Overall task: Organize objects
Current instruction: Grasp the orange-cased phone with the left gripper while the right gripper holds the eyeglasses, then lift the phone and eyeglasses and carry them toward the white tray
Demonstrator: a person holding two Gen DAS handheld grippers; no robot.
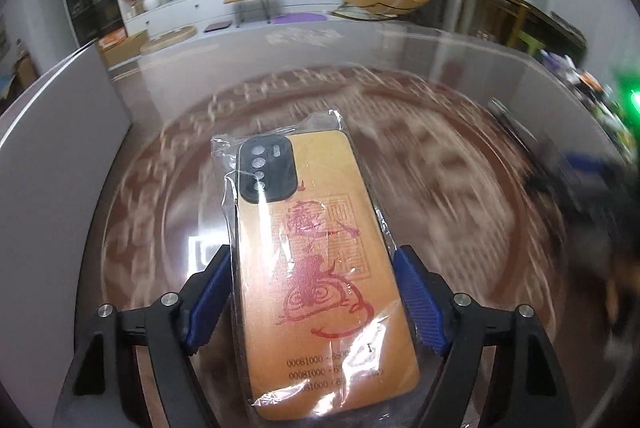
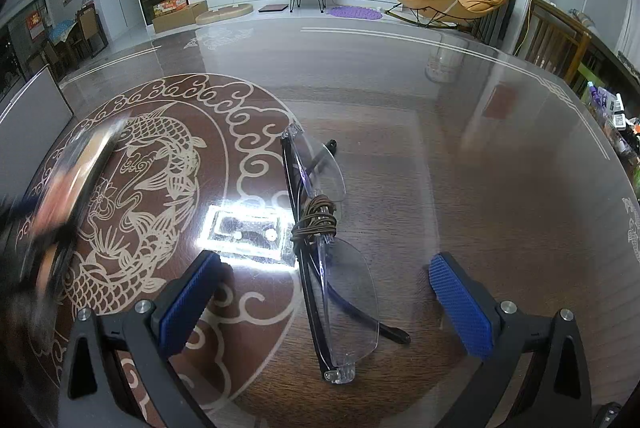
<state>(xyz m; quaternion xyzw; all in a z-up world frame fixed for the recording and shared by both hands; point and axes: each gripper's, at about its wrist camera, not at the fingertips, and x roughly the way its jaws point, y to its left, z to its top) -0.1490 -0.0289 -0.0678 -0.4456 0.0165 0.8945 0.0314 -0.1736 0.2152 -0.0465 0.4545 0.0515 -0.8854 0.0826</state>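
My left gripper (image 1: pixel 312 292) is shut on a yellow phone case (image 1: pixel 316 268) in a clear plastic sleeve, with red drawing and a black camera block, held above the glass table; it shows as a blur in the right wrist view (image 2: pixel 64 196). My right gripper (image 2: pixel 324 292) is open, its blue pads either side of folded rimless glasses (image 2: pixel 324 252) with black arms lying on the table. A brown cord (image 2: pixel 314 220) is wound around the glasses' bridge.
The round glass table (image 2: pixel 500 188) has a fish and cloud pattern (image 2: pixel 152 188) at left. A grey panel (image 1: pixel 52 168) stands at the table's left edge. Clutter (image 2: pixel 616 116) sits past the right rim. A lamp glare (image 2: pixel 244 228) reflects near the glasses.
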